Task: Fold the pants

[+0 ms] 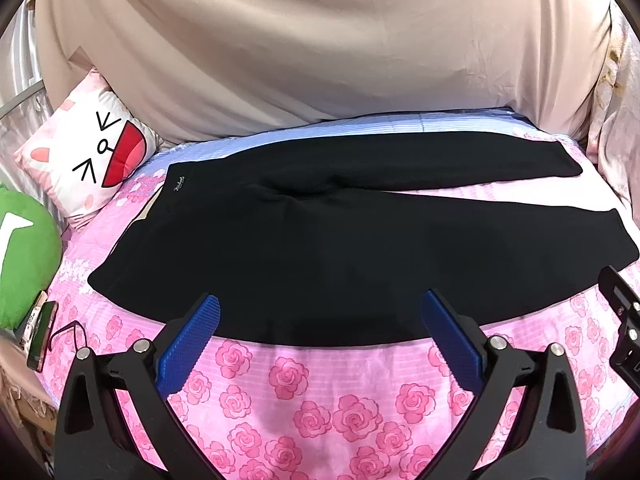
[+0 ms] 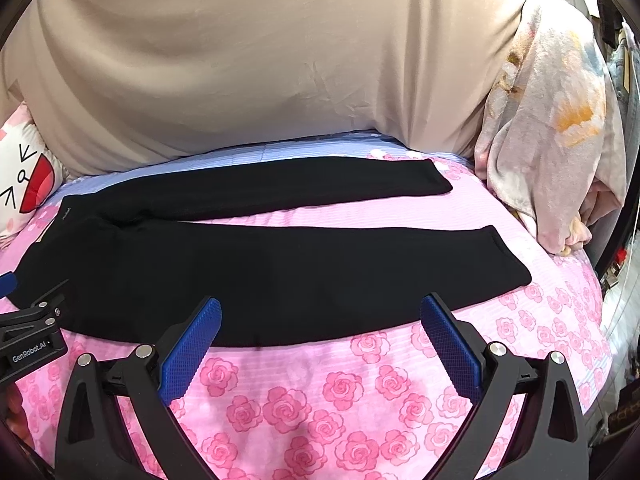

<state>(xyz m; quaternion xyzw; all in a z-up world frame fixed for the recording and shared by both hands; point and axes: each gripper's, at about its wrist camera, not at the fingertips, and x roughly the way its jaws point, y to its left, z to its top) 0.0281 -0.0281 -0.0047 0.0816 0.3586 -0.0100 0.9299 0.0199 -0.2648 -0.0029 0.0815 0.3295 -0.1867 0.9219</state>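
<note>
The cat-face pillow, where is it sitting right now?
The cat-face pillow leans at the left of the left wrist view, between the green plush and the beige sheet, just beyond the black pants' waistband.

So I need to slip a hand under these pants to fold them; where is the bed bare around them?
Bare rose-print pink sheet runs along the black pants' near edge, and in the wedge between the legs. Crowded: cat-face pillow and green cushion by the waistband.

The bed [image 1: 304, 392] wore a pink rose-print sheet. Black pants [image 1: 320, 240] lay flat across it, legs spread apart. A cat-face pillow [image 1: 88, 160] and green cushion [image 1: 24, 256] sat at one end, a crumpled floral blanket [image 2: 552, 140] at the other.
</note>
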